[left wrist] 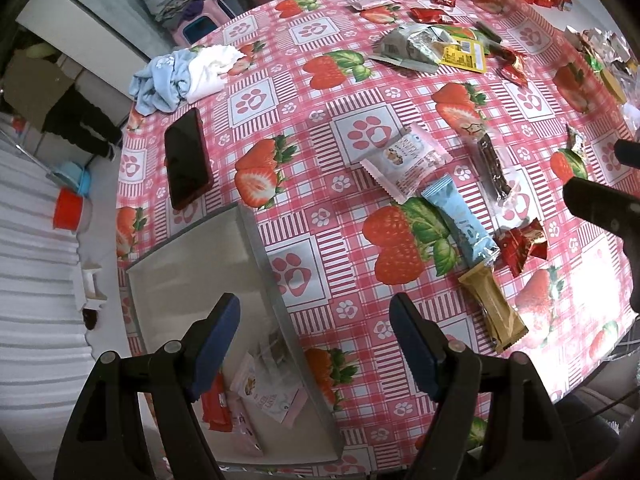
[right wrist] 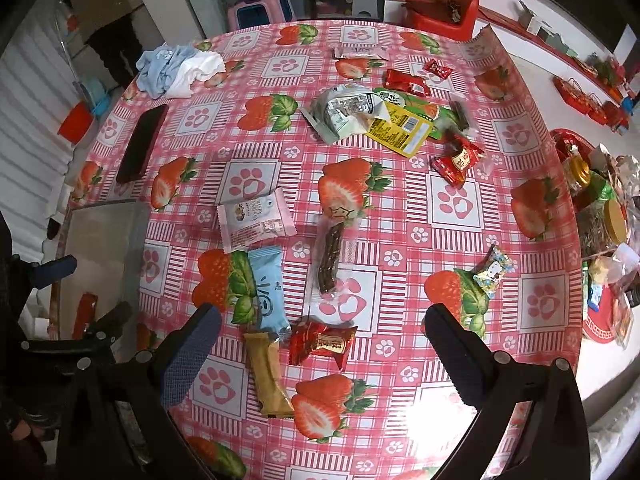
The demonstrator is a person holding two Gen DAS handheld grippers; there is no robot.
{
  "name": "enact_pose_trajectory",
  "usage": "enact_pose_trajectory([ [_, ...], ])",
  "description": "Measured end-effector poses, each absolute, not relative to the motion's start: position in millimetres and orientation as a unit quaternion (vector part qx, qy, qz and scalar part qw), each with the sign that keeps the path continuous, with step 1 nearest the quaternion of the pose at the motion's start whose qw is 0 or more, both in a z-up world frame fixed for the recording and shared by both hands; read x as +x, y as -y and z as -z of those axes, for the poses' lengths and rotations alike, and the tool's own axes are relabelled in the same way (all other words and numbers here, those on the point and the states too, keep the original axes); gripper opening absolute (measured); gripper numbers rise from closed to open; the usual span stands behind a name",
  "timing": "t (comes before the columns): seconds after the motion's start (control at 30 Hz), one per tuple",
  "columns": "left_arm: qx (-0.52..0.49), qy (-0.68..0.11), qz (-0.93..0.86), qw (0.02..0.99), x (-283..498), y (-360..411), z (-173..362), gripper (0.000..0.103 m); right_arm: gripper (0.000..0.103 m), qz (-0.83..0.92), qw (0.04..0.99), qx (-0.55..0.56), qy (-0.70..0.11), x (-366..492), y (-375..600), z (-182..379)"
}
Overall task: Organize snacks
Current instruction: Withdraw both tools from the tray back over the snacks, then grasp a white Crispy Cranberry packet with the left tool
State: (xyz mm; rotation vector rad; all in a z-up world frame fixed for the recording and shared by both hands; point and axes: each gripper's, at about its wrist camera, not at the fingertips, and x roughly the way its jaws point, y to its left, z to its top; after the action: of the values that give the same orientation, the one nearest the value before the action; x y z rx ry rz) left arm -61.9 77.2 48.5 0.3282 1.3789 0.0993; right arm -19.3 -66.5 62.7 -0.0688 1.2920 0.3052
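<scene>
Right wrist view gives the best look at the snacks: a crinkly red candy wrapper (right wrist: pixel 321 343) with gold lettering sits dead center, a flat tan bar packet (right wrist: pixel 269 376) touching it at 8 o'clock, a glossy light-blue packet (right wrist: pixel 269 290) just past that at 11, then a pale pink pouch (right wrist: pixel 256 220) with a zigzag-cut edge, and a clear sleeve holding a dark brown stick (right wrist: pixel 330 260) at 12. All of it lies loose on the shiny pink checked tablecloth (right wrist: pixel 460 204) with strawberries and paw prints. The right gripper (right wrist: pixel 320 330) hangs over the red candy with its jaws spread wide, holding nothing. Only this view shows the little floral-wrapped candy (right wrist: pixel 491 270) off at 3 o'clock. Further back at 12 there's a messy heap of foil and yellow bags (right wrist: pixel 376 118), a black phone (right wrist: pixel 143 143) at 10, and a bunched blue and white cloth (right wrist: pixel 176 66) beyond it. Left wrist view is the one that looks down into the clear plastic bin (left wrist: pixel 256 248) at the table's 7 o'clock corner, with a pink pouch (left wrist: pixel 264 396) and a red packet (left wrist: pixel 216 404) already in it. The left gripper (left wrist: pixel 314 340) is over the bin's edge, also wide open and empty; its pads (left wrist: pixel 216 348) are textured blue.
</scene>
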Motion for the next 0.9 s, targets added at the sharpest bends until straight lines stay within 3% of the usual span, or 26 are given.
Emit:
enact_pose_trajectory([
  [0.33, 0.152, -0.637, -0.037, 0.755, -57.7, -73.0, -46.5, 0.080, 0.102, -0.134, 0.786, -0.021, -0.603, -17.7, 75.3, -60.3],
  [0.67, 0.045, -0.698, -0.029, 0.714, -38.7, -85.6, -8.3, 0.081, 0.102, -0.077, 0.696, 0.081, -0.709, -40.4, 131.8, 7.4],
  [0.77, 0.075, -0.689, -0.015, 0.721, -22.9, -70.6, -2.6, 0.081, 0.102, -0.062, 0.679, 0.097, -0.725, -51.9, 146.0, 20.4],
  [0.9, 0.186, -0.644, 0.029, 0.741, 4.2, -34.5, 4.8, 0.081, 0.102, -0.052, 0.668, 0.098, -0.736, -65.8, 157.9, 28.8],
])
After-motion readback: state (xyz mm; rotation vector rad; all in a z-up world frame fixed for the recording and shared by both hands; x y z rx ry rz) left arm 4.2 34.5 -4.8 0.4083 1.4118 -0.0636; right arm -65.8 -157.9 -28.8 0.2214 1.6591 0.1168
